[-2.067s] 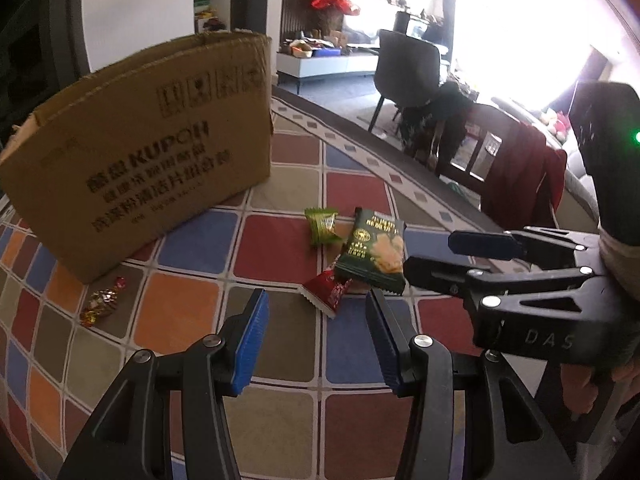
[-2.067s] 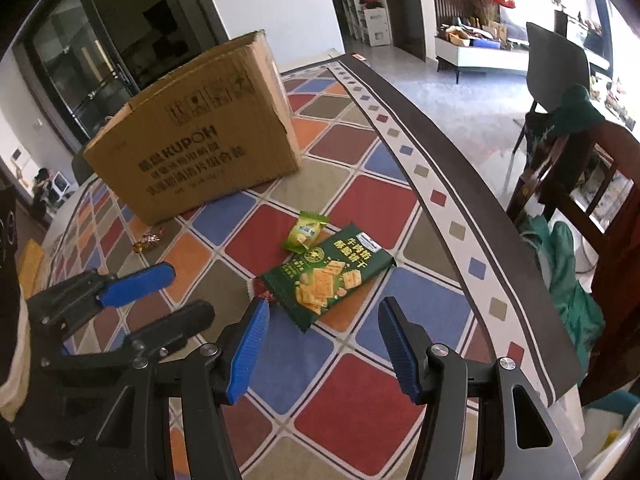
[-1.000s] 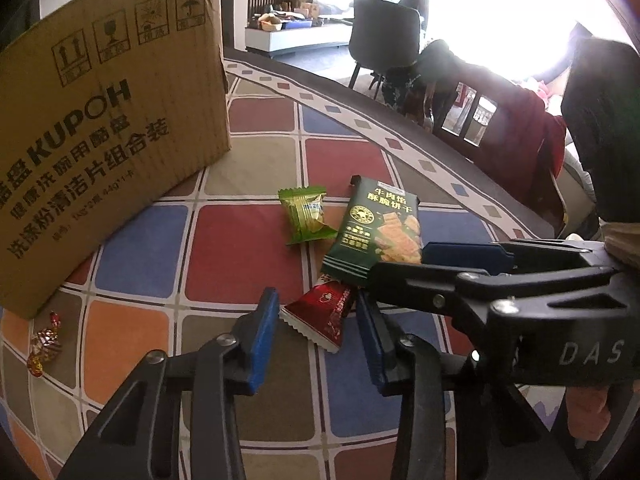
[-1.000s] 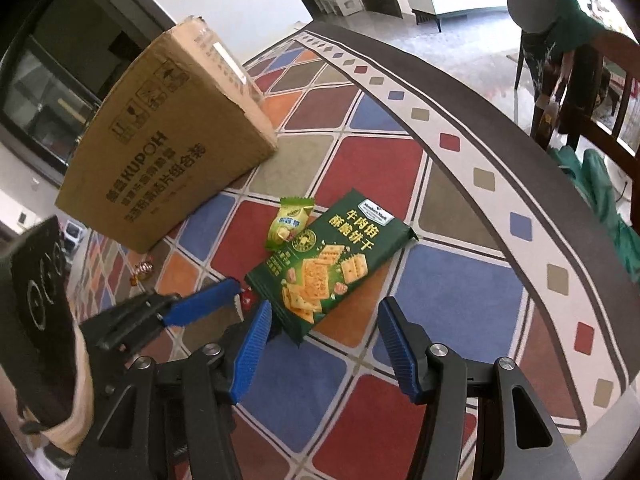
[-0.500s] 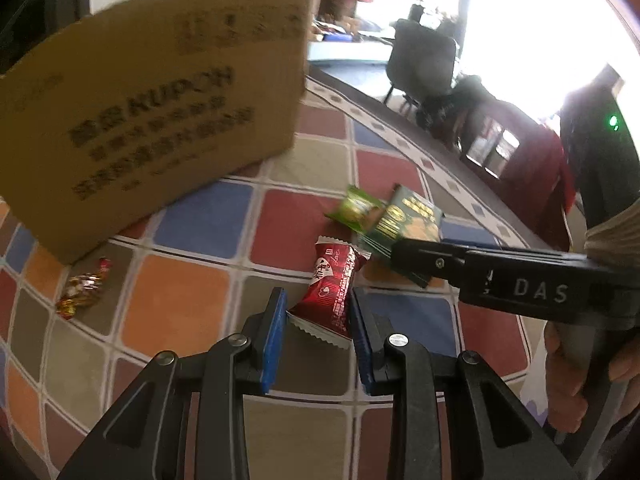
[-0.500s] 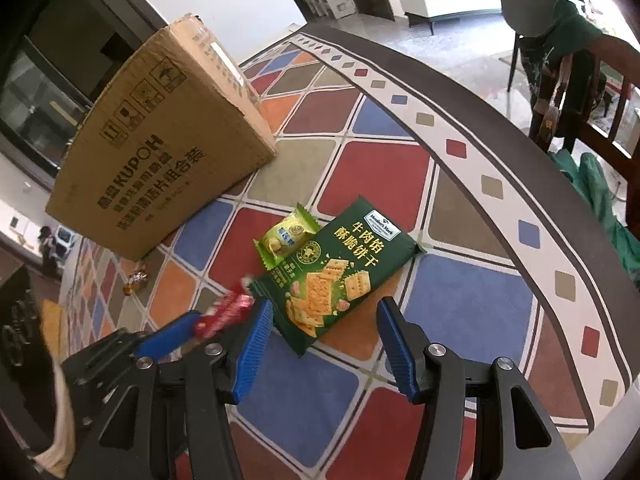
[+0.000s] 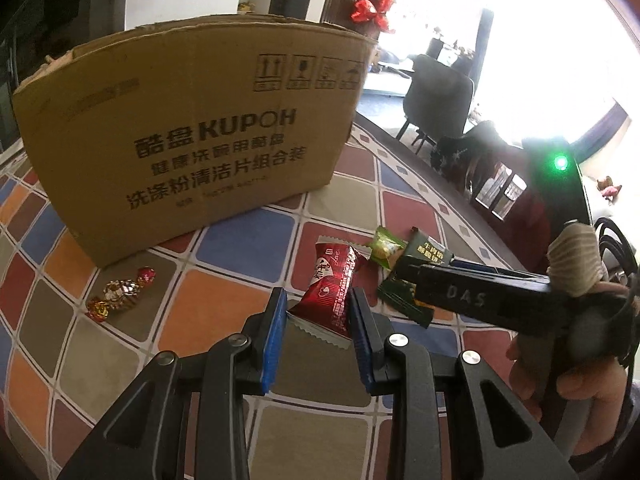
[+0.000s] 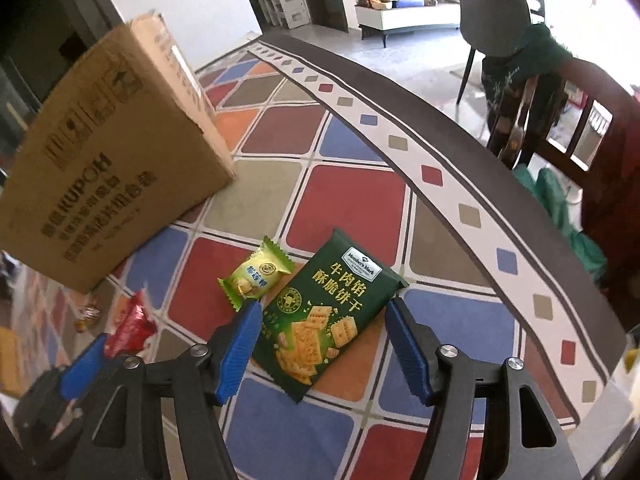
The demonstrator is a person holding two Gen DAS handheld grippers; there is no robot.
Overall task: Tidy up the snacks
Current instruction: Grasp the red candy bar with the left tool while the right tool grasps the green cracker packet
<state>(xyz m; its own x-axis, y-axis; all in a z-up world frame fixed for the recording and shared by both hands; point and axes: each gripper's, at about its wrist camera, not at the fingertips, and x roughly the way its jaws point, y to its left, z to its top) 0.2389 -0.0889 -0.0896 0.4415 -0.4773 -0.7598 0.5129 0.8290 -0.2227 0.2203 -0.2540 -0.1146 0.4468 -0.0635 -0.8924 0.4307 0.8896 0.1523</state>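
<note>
My left gripper (image 7: 318, 312) is shut on a red snack packet (image 7: 332, 280), held off the table in front of the cardboard box (image 7: 192, 136). The right wrist view has that packet (image 8: 130, 328) at its lower left. My right gripper (image 8: 322, 312) points down over a dark green cracker pack (image 8: 340, 280). Its jaws are opening, one on each side of the pack, and the pads do not press on it. A small light green candy (image 8: 256, 278) lies just left of the pack. From the left wrist view the right gripper (image 7: 424, 276) covers part of the pack (image 7: 404, 300).
A gold and red wrapped sweet (image 7: 120, 292) lies on the checked tablecloth (image 7: 224, 248) near the box's left corner. The table's dark curved edge (image 8: 460, 128) runs along the right, with chairs (image 8: 500, 8) beyond it. A hand (image 7: 568, 364) holds the right gripper.
My left gripper closed on the red packet and lifted it off the cloth, swinging toward the box. My right gripper tipped down over the green pack and its jaws widened.
</note>
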